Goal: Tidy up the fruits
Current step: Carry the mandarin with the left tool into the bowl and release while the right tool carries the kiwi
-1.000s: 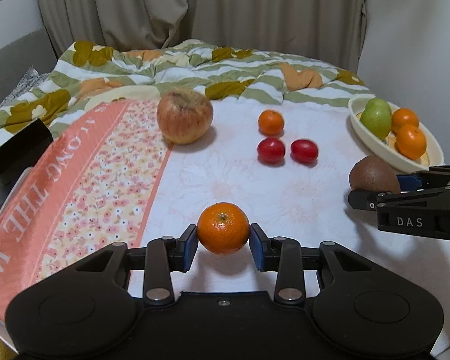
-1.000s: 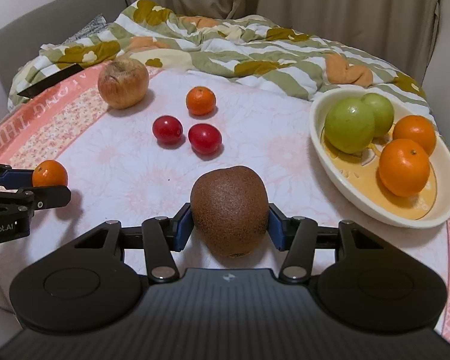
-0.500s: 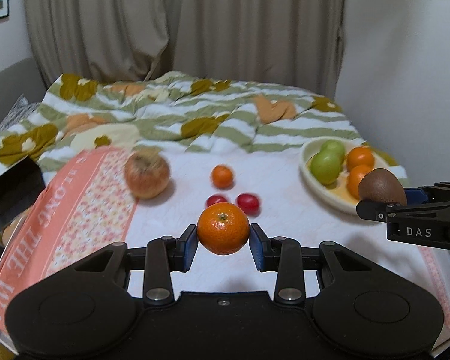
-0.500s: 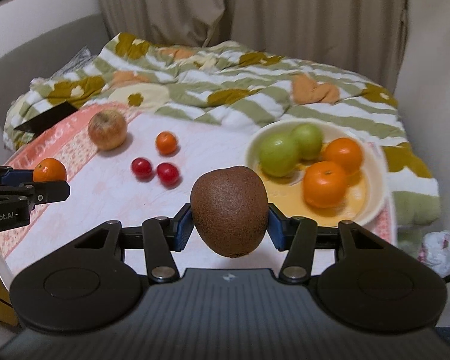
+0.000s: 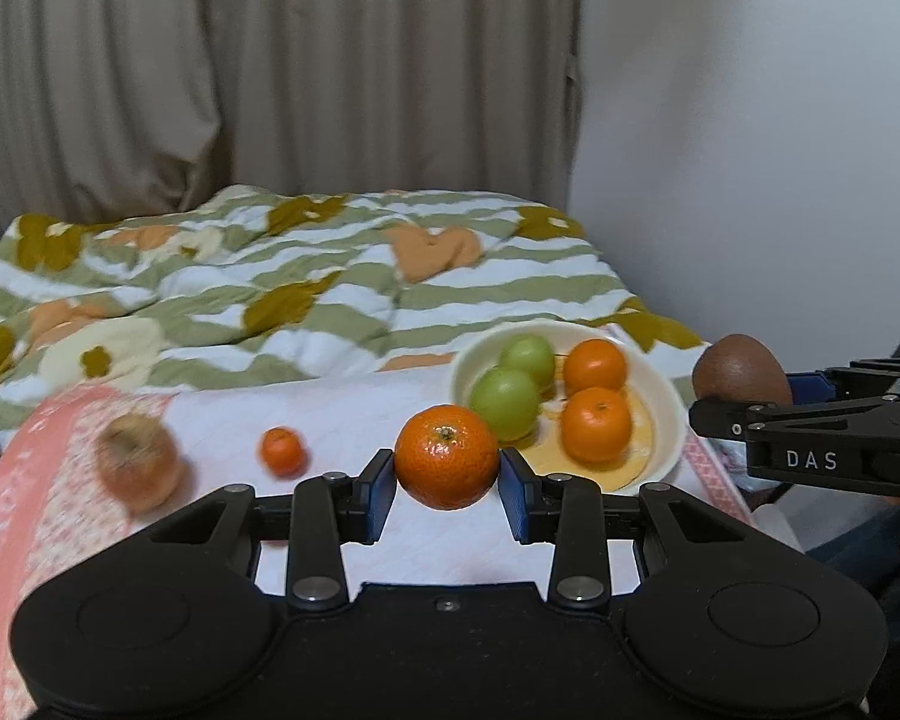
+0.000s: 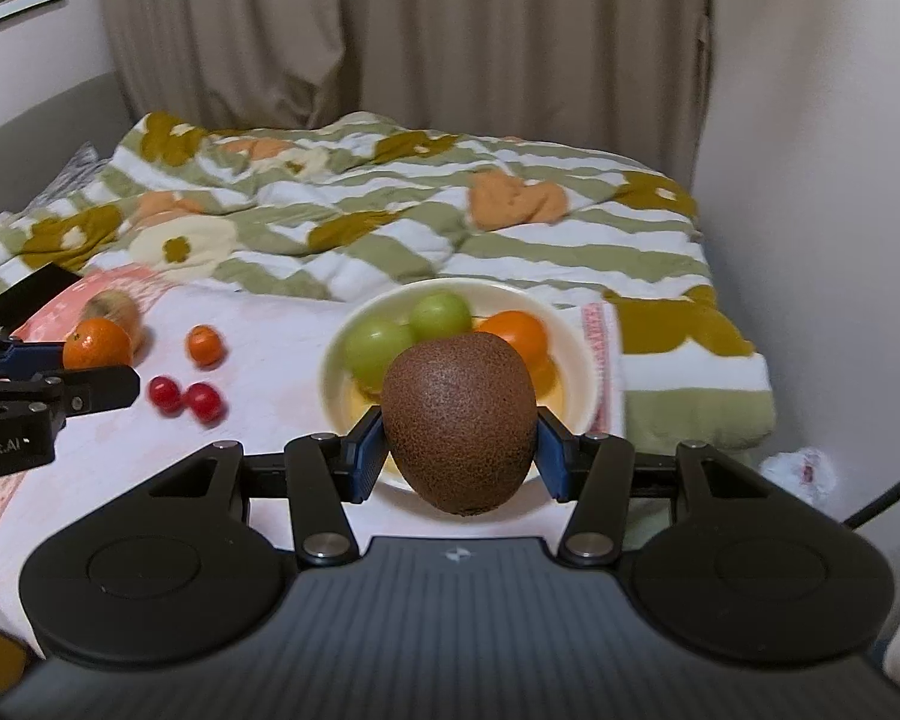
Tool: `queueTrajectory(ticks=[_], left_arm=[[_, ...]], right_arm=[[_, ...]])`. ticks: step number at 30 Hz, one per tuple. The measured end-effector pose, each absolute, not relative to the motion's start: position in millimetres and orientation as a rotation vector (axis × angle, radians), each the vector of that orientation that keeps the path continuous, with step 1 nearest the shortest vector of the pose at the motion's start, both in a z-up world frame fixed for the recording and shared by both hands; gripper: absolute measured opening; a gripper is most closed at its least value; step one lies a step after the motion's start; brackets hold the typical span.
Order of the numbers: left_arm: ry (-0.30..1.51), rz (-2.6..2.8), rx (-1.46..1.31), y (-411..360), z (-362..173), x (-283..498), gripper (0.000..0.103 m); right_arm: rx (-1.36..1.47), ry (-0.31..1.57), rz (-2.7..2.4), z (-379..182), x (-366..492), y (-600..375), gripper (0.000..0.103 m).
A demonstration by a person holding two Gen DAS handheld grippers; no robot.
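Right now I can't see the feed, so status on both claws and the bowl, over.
Left claw shut on mandarin. Right claw shut on kiwi, both airborne. Bowl holds four fruits, some room left. Path clear.

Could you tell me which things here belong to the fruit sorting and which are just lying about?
Part of the job:
mandarin in left gripper
kiwi in right gripper
bowl
apple
small mandarin
cherry tomatoes

Just lying about:
quilt
curtain
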State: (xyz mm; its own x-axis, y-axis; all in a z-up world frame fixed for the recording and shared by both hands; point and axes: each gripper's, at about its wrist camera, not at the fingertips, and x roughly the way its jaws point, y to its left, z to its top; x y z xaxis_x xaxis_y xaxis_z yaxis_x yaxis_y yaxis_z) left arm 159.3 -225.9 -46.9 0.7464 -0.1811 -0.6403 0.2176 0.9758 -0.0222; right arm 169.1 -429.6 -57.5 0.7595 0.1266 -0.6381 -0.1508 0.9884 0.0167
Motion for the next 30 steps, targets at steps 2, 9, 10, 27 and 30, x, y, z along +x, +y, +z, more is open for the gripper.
queueTrajectory(ticks=[2, 9, 10, 27, 30], left_arm=[[0.711, -0.254, 0.068, -236, -51, 172, 0.041], [0.767, -0.358, 0.138, -268, -73, 211, 0.041], [0.777, -0.368, 0.148, -272, -77, 216, 0.041], [0.938, -0.477, 0.289, -307, -132, 264, 0.041], [0.946, -0.474, 0.293, -310, -133, 266, 0.046]], right_arm=[[-0.032, 0.695, 0.132, -58, 175, -436, 0.066], [-0.012, 0.72, 0.059, -65, 196, -456, 0.066], [-0.007, 0.725, 0.049, -67, 199, -458, 0.066], [0.042, 0.801, -0.014, -98, 237, -473, 0.066], [0.043, 0.805, -0.018, -99, 239, -475, 0.066]])
